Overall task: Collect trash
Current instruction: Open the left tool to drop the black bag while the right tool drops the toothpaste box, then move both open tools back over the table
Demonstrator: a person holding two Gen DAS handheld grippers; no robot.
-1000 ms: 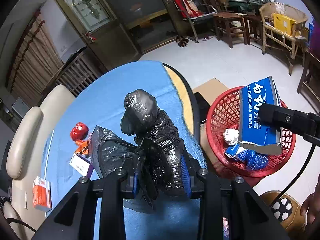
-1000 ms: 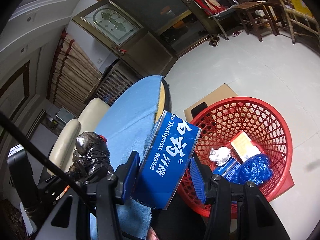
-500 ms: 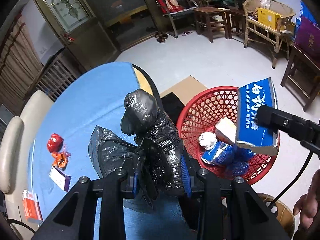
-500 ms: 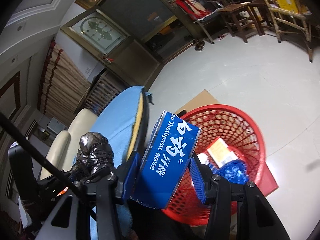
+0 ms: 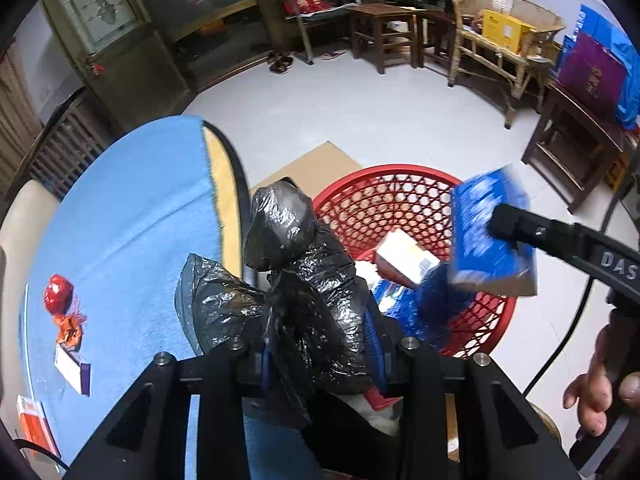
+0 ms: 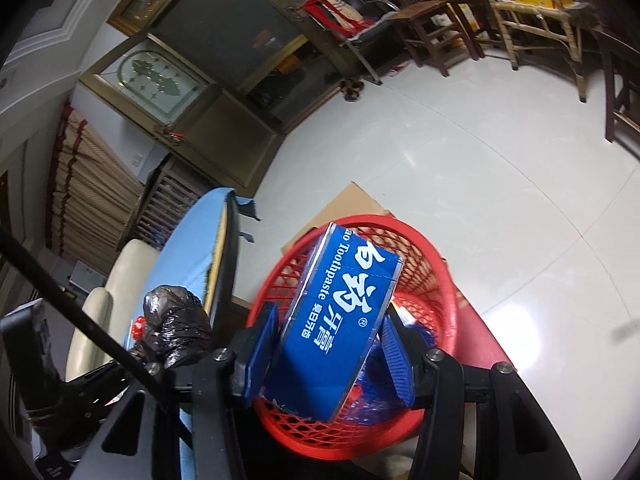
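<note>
pale tiled floor beside a round tabletop (image 5: pixel 120 216) draped in blue cloth; on the floor, just beside the tabletop's edge, stands a red mesh basket (image 5: pixel 404 184) that already holds a small carton and blue wrappers. right gripper (image 6: pixel 328 352): jaws clenched on a blue toothpaste box (image 6: pixel 340 320), gripped across its narrow faces, its long axis running forward along the fingers and tilted up. the box hangs directly above the basket's opening, lower end at about rim level; judged from this, a release would drop it inside. left gripper (image 5: pixel 320 360): jaws clenched on a knotted black plastic bag (image 5: pixel 296 280), which sits over the tabletop's edge, with the basket lying ahead and to its right. the right gripper is the nearer to the basket. red wrapper (image 5: pixel 58 298) and small cartons lie apart on the cloth, uncollected.
</note>
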